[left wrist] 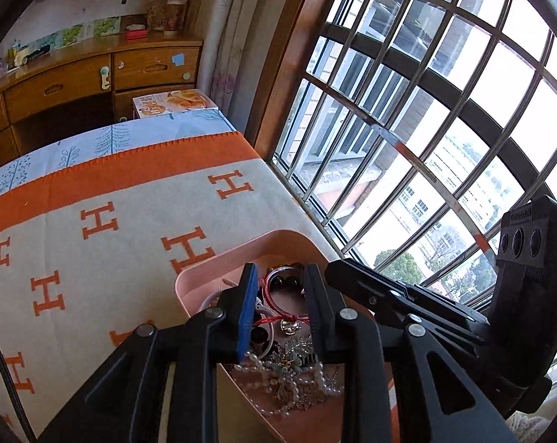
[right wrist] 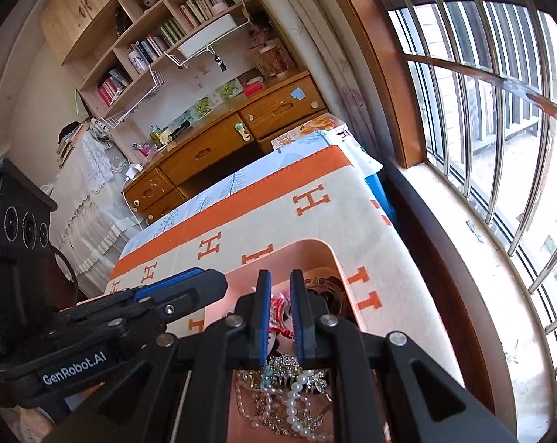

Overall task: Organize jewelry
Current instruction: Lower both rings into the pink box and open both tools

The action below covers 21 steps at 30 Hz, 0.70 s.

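A pink tray (left wrist: 219, 262) sits on a cream and orange blanket with H marks (left wrist: 112, 199). It holds tangled jewelry: pearl strands (left wrist: 278, 376), a red cord bracelet (left wrist: 278, 319), dark beads (left wrist: 284, 282) and silver pieces. My left gripper (left wrist: 280, 277) is open above the tray, jaws either side of the red cord. My right gripper (right wrist: 280, 280) hovers over the same tray (right wrist: 315, 251), jaws narrowly apart with red-and-white jewelry (right wrist: 278, 302) seen between them; whether they touch it is unclear. Pearls (right wrist: 293, 398) lie below. Each gripper shows in the other's view.
A barred window (left wrist: 426, 110) runs along the right, close to the table's edge. A wooden desk with drawers (left wrist: 94, 74) stands beyond the table's far end, bookshelves (right wrist: 160, 44) above it. A food box (left wrist: 175, 103) lies at the far end.
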### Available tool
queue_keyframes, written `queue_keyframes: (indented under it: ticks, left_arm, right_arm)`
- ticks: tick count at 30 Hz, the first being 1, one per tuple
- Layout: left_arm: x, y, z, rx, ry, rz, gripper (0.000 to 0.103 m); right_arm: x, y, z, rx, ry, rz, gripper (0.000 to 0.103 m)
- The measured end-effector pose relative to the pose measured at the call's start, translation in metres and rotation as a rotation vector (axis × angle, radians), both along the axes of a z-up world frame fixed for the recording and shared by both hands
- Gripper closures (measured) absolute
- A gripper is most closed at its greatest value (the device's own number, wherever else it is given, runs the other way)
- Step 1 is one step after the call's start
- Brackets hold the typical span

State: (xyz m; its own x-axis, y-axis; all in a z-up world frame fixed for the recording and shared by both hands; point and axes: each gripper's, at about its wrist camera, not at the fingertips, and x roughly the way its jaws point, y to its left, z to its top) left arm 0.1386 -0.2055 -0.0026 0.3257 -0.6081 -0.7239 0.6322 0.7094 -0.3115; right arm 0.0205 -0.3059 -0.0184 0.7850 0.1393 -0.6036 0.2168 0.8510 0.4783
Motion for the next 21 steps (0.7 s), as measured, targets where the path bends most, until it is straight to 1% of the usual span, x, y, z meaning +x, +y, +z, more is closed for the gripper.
queue_keyframes:
  ticks: [1, 2, 3, 5, 8, 9, 10, 12, 16, 18, 21]
  left_arm:
    - [0.001, 0.0, -0.001, 0.001, 0.003, 0.004, 0.068]
    - [0.001, 0.001, -0.002, 0.002, 0.001, 0.014, 0.054]
    - [0.001, 0.003, -0.002, 0.004, -0.007, 0.029, 0.044]
    - [0.002, 0.011, 0.001, 0.002, -0.022, 0.056, 0.039]
    - [0.0, 0.023, 0.006, -0.009, -0.026, 0.084, 0.038]
    - [-0.002, 0.029, 0.008, -0.012, -0.03, 0.095, 0.036]
    - [-0.004, 0.035, 0.011, -0.011, -0.039, 0.108, 0.034]
    - [-0.01, 0.049, 0.016, -0.007, -0.063, 0.14, 0.023]
    - [-0.027, 0.085, 0.024, 0.018, -0.111, 0.209, 0.017]
    - [-0.037, 0.104, 0.028, 0.032, -0.125, 0.248, 0.009]
    - [-0.057, 0.132, 0.033, 0.047, -0.152, 0.308, 0.002]
  right_arm:
    - [-0.001, -0.002, -0.001, 0.007, 0.0, -0.007, 0.087]
    - [-0.003, -0.004, -0.001, 0.01, -0.005, -0.008, 0.083]
    - [-0.004, -0.005, -0.001, 0.01, -0.01, -0.01, 0.079]
    - [-0.009, -0.005, 0.001, 0.001, -0.018, -0.019, 0.079]
    - [-0.015, -0.001, 0.006, -0.019, -0.028, -0.017, 0.079]
    - [-0.018, 0.001, 0.008, -0.023, -0.031, -0.013, 0.079]
    - [-0.02, 0.003, 0.01, -0.029, -0.034, -0.006, 0.079]
    - [-0.025, 0.011, 0.015, -0.05, -0.036, 0.008, 0.079]
    - [-0.035, 0.029, 0.022, -0.086, -0.036, 0.042, 0.079]
    - [-0.04, 0.041, 0.025, -0.109, -0.032, 0.065, 0.079]
    - [-0.048, 0.06, 0.03, -0.137, -0.026, 0.102, 0.079]
